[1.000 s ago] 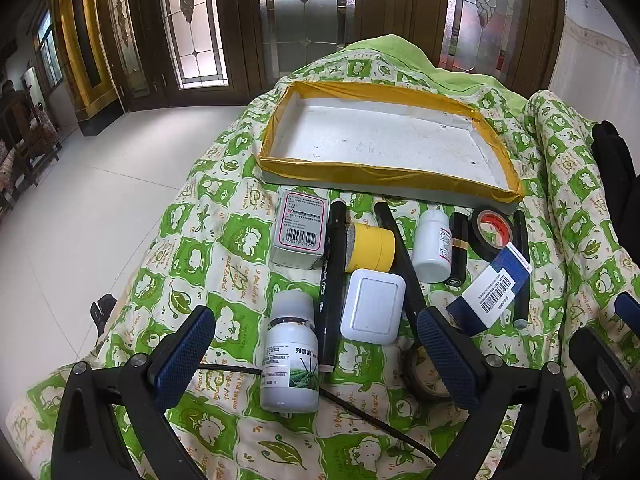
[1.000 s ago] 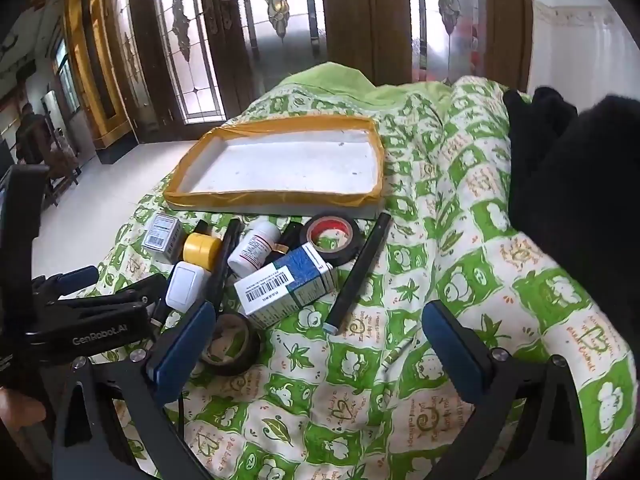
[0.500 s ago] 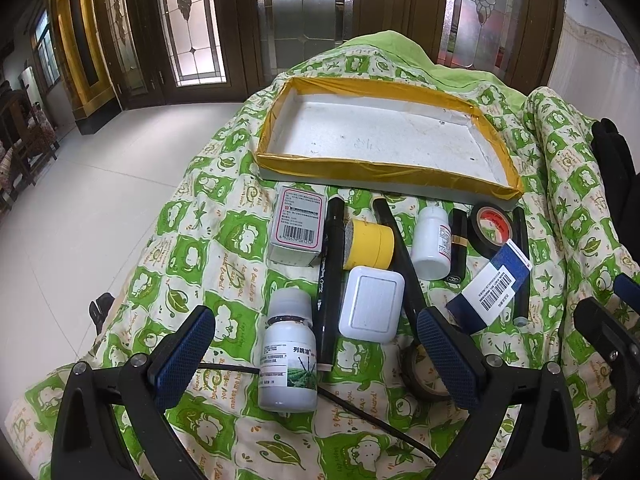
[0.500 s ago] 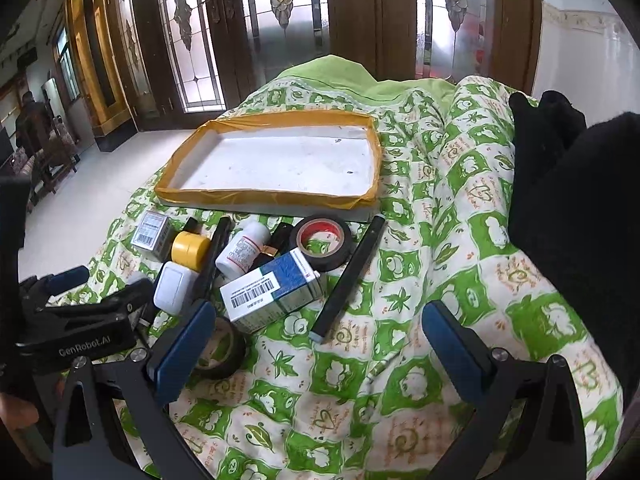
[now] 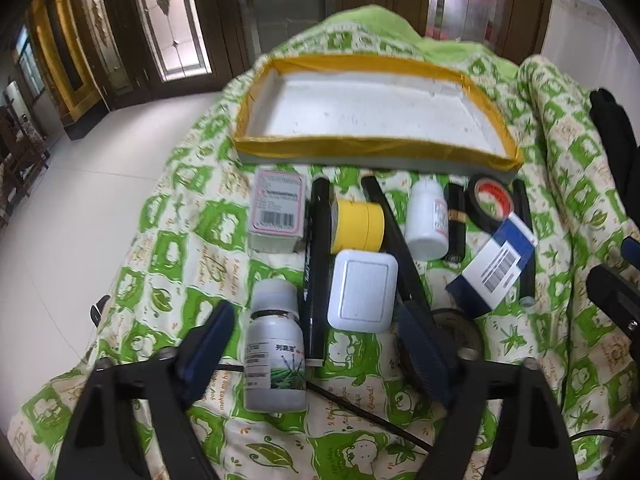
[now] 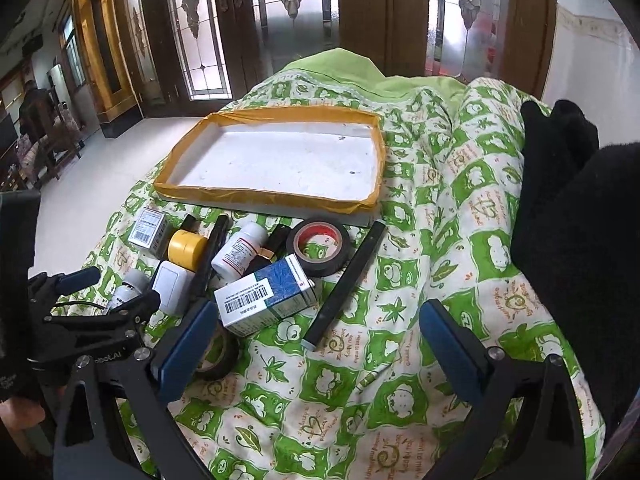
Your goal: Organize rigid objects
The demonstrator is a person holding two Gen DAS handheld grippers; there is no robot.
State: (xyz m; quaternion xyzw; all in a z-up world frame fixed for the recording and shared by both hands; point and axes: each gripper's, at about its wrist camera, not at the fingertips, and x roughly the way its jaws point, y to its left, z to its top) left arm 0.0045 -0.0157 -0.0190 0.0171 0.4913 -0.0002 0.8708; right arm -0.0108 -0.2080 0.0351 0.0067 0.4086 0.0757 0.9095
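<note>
**Left jaws narrowing around the grey-capped bottle**

Compared with a second ago, the left hand-held gripper point(image 5: 316, 344) is being drawn in: its jaws are closing, and the blue pads are now standing nearer the grey-capped bottle point(image 5: 275, 356) lying between them, though the bottle is not yet being pressed by either pad. The bottle is lying on the green-patterned quilt point(image 5: 168, 240), cap pointing away from the camera.

Going left to right across the row behind it, a pink-labelled box point(image 5: 276, 212) is lying beside a black marker point(image 5: 316, 272), followed by a yellow tape roll point(image 5: 358, 222) with a white switch plate point(image 5: 362, 295) just in front of it, a white pill bottle point(image 5: 426, 220), a red-cored black tape roll point(image 5: 492, 204) and a blue-and-white carton point(image 5: 492, 268). Beyond them, the yellow-edged white tray point(image 5: 372, 148) is being left unfilled.

The right hand-held gripper point(image 6: 316, 344) is being held wide apart, with nothing between its pads; a black stick point(image 6: 346, 284) is lying ahead of it.
</note>
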